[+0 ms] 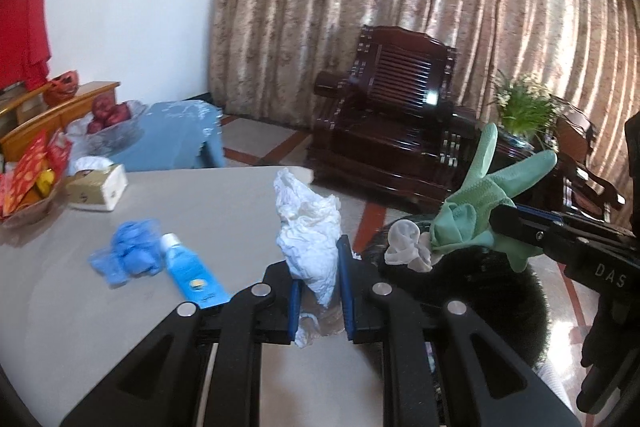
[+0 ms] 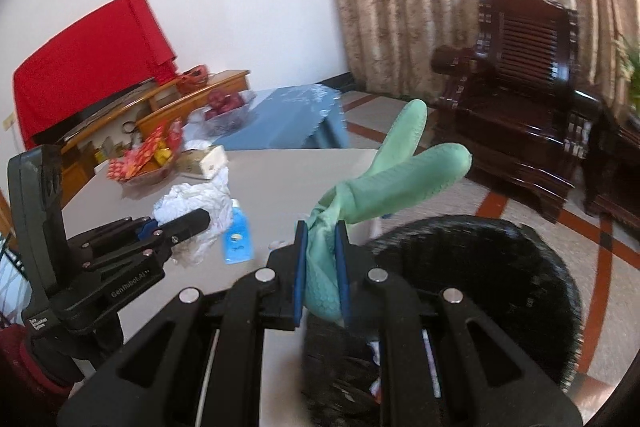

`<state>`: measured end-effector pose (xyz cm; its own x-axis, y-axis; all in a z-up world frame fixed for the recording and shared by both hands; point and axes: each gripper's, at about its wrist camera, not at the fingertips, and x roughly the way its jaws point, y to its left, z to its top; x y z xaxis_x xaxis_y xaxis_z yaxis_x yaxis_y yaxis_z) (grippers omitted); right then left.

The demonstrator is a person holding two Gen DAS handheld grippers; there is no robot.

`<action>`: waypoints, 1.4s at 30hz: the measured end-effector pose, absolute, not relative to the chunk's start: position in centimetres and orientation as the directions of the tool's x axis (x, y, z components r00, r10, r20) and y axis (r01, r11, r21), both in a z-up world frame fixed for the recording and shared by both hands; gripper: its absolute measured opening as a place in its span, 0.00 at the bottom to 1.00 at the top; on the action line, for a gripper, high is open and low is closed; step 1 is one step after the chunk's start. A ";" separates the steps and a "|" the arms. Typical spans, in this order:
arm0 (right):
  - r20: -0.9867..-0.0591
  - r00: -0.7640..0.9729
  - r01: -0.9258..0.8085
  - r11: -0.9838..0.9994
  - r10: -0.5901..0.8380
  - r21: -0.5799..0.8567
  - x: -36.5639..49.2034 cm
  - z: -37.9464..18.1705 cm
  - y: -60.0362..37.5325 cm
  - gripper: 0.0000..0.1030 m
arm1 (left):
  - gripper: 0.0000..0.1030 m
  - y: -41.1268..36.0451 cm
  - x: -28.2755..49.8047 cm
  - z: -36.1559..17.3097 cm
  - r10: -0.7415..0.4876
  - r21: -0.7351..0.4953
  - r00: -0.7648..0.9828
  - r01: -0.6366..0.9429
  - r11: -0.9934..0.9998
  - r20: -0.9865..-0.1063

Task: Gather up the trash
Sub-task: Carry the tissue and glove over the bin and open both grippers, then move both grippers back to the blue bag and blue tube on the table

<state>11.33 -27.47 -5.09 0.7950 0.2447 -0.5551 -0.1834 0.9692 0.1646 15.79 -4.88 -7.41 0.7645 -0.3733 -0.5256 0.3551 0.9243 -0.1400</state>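
Trash in both grips right now: the left gripper (image 1: 318, 291) is clamped on a crumpled white tissue (image 1: 310, 227) that sticks up between its jaws, lifted just above the table (image 1: 224, 195), while the right gripper (image 2: 321, 259) pinches a green rubber glove (image 2: 384, 183), two glove fingers splaying up past the jaw tips. Just below and beyond the right jaws sits the black trash bin (image 2: 500, 267), its mouth dark; a few scraps seem to lie inside, though I cannot make them out, and in the left view a small whitish wad (image 1: 406, 245) hangs beside the glove over the rim. So, as I judge it, two pieces are in hand but not yet dropped. Left of the left jaws, a blue bottle (image 1: 192, 273) and a crumpled blue glove (image 1: 128, 253) lie waiting on the table. Farther out: a tissue box (image 1: 98, 189), a snack bowl (image 1: 28, 187), and a glass bowl of apples (image 1: 114, 119).
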 end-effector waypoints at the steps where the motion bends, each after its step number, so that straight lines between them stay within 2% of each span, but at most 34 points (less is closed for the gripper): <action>1: -0.556 0.797 -0.172 0.971 0.236 0.164 11.0 -5.2 -28.1 0.12 | 0.16 -5.6 15.8 -7.4 -0.382 -0.141 0.760 0.365 0.920 -0.526; 13: -0.612 0.786 -0.007 0.992 0.083 0.125 8.8 -8.4 -35.0 0.12 | 0.16 -14.3 16.5 -9.8 -0.475 -0.145 0.678 0.484 0.863 -0.561; 24: -0.693 0.720 0.074 0.991 0.023 0.110 10.7 -13.4 -38.3 0.12 | 0.16 -19.8 18.1 -13.2 -0.483 -0.125 0.617 0.531 0.838 -0.621; 26: -0.702 0.712 0.084 0.991 0.014 0.105 11.0 -14.1 -38.6 0.13 | 0.19 -20.2 18.3 -13.6 -0.484 -0.126 0.605 0.536 0.835 -0.632; 29: -0.720 0.694 0.110 0.990 -0.009 0.093 11.3 -14.7 -39.2 0.23 | 0.25 -20.6 18.4 -14.0 -0.489 -0.133 0.594 0.541 0.830 -0.639; 31: -0.722 0.691 0.126 0.988 -0.020 0.094 11.3 -14.9 -39.5 0.28 | 0.41 -20.5 18.6 -14.0 -0.497 -0.144 0.582 0.545 0.826 -0.643; 34: -0.718 0.695 0.152 0.984 -0.041 0.092 10.9 -14.8 -40.0 0.40 | 0.51 -19.9 18.5 -13.8 -0.505 -0.157 0.585 0.542 0.826 -0.635; 35: -0.713 0.700 0.159 0.982 -0.043 0.097 10.7 -14.6 -40.1 0.54 | 0.54 -19.4 18.4 -13.6 -0.505 -0.162 0.589 0.537 0.828 -0.631; 36: -0.704 0.708 0.171 0.980 -0.049 0.105 10.4 -14.4 -40.2 0.75 | 0.65 -19.1 18.4 -13.4 -0.504 -0.164 0.594 0.532 0.831 -0.627; 37: -0.697 0.715 0.182 0.977 -0.053 0.112 10.3 -14.1 -40.3 0.86 | 0.74 -18.4 18.3 -13.1 -0.503 -0.169 0.605 0.522 0.836 -0.617; 38: -0.682 0.729 0.195 0.973 -0.056 0.128 9.9 -13.8 -40.3 0.95 | 0.76 -18.0 18.3 -12.8 -0.503 -0.173 0.614 0.516 0.839 -0.609; 42: -0.680 0.733 0.198 0.962 -0.019 0.186 9.5 -13.1 -39.6 0.95 | 0.84 -15.5 18.3 -11.9 -0.479 -0.168 0.645 0.483 0.860 -0.595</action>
